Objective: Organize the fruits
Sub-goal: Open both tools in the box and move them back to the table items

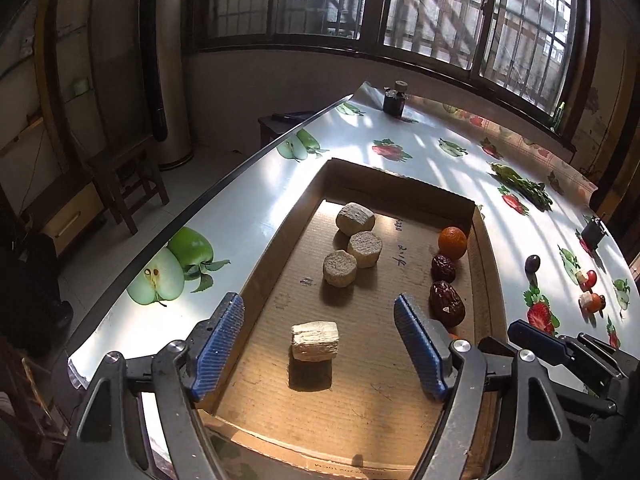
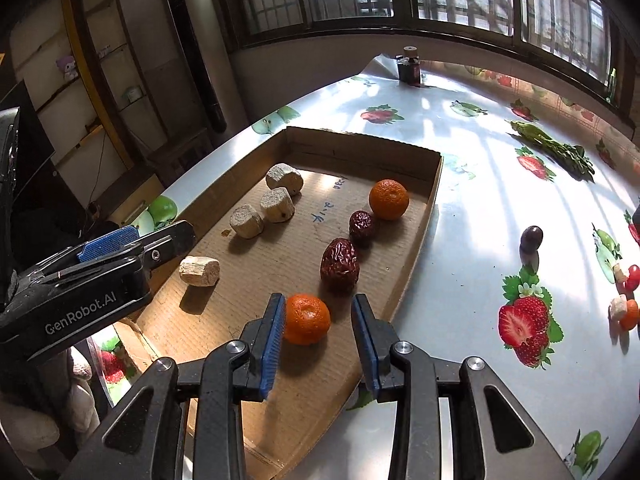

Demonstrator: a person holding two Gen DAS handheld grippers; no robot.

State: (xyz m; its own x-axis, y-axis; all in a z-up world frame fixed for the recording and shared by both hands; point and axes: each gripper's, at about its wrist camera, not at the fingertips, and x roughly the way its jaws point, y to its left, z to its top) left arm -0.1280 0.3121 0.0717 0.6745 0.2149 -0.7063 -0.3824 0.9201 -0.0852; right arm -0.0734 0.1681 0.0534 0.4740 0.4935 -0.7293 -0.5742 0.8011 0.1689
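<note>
The left gripper [image 1: 320, 344] stands wide open over a pale, fibrous cut chunk [image 1: 315, 341] lying free on the floor of the shallow brown cardboard tray [image 1: 276, 240]. The right gripper [image 2: 318, 332] is partly open around a small orange tangerine [image 2: 306, 319]; the left pad [image 2: 274, 340] is at its skin, the right pad clear, so nothing is gripped. Beyond lie two wrinkled red dates [image 2: 340, 265], three more pale chunks [image 2: 277, 204] and a second tangerine [image 2: 389, 199]. A dark round grape [image 2: 531, 239] sits outside on the fruit-print tablecloth [image 2: 472, 184]. Risk: withdrawing with that pad touching could roll the tangerine against the dates, and the grape may roll away.
</note>
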